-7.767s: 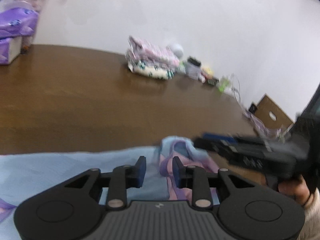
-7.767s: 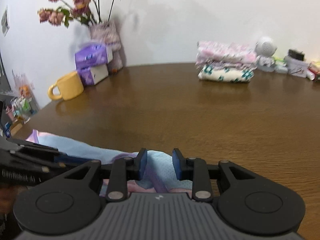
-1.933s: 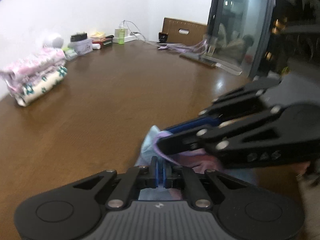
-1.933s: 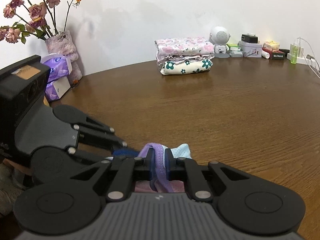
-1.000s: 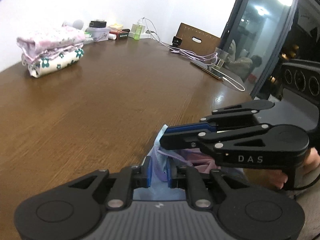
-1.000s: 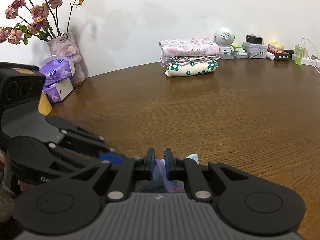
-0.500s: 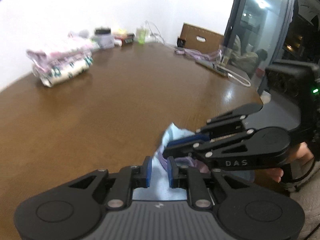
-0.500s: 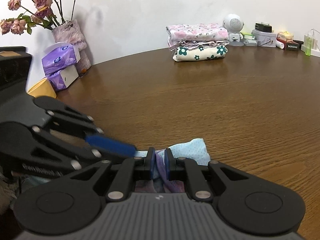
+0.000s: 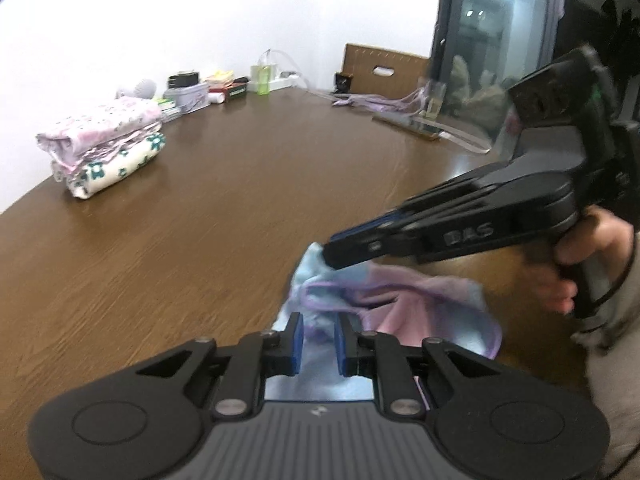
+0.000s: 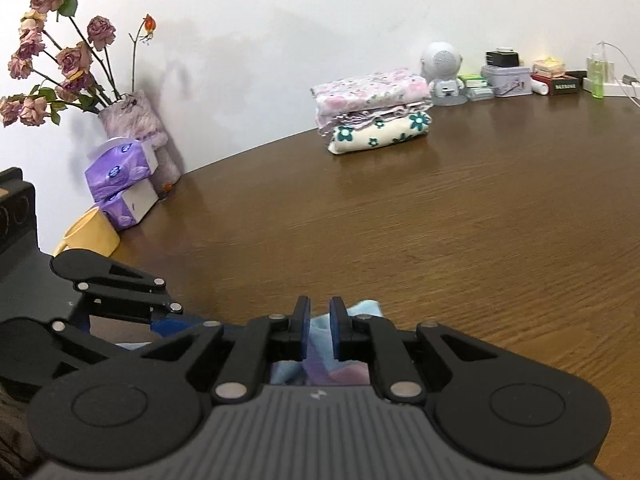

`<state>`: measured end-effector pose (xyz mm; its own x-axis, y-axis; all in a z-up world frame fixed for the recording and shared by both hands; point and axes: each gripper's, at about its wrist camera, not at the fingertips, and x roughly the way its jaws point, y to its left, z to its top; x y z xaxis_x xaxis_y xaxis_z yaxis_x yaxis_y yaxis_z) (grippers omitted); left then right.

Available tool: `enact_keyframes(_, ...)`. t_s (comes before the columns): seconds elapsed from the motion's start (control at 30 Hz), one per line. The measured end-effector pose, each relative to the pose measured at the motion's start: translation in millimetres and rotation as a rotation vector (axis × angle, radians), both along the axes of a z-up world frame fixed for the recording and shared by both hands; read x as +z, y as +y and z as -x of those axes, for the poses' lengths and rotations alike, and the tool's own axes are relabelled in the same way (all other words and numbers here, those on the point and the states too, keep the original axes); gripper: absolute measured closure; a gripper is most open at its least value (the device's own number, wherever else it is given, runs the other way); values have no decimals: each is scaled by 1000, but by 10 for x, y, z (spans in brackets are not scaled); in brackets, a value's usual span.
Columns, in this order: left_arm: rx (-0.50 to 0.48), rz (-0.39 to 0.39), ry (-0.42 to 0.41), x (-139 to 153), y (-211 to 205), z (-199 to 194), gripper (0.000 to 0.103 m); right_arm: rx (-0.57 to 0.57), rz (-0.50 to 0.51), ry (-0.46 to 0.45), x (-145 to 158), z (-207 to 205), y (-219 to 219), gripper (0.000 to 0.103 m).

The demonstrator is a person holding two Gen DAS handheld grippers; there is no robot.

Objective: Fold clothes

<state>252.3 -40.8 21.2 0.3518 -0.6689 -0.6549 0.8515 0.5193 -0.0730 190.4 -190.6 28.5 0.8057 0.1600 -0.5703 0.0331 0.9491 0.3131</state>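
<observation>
We see a brown wood-grain bench [image 10: 460, 216]. Far side: a stack of folded floral cloths [image 10: 372, 110], tissue packs [image 10: 120, 172], a vase of dried roses [image 10: 132, 128], a yellow mug [image 10: 94, 234]. At the near edge lies the crumpled garment [image 9: 384, 300], soft knit, pale blue and pink with purple trim. Left hand-held gripper [image 9: 316, 338] stands narrowly parted over it; right hand-held gripper [image 10: 318, 328] likewise, cloth between its blue pads, grip unclear.
</observation>
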Motion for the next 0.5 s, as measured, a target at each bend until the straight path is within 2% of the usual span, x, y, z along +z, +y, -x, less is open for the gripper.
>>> enact_keyframes(0.07,18,-2,-7,-2,16,-16,89,-3,-3,5,-16,26,-26,93)
enact_keyframes(0.17,9,91,23,133,111,-31,86,-5,-2,3,-39,86,-60,91)
enact_keyframes(0.23,-24,106,57,170,51,-22,85,-9,-8,-2,-45,133,-88,91)
enact_keyframes(0.33,-36,-11,20,111,-182,76,85,2,-4,-14,-8,213,-77,91)
enact_keyframes(0.43,7,-79,20,48,-272,75,96,28,15,-26,37,311,-36,91)
enact_keyframes(0.5,46,-88,9,58,-258,65,96,48,28,-33,57,380,-11,91)
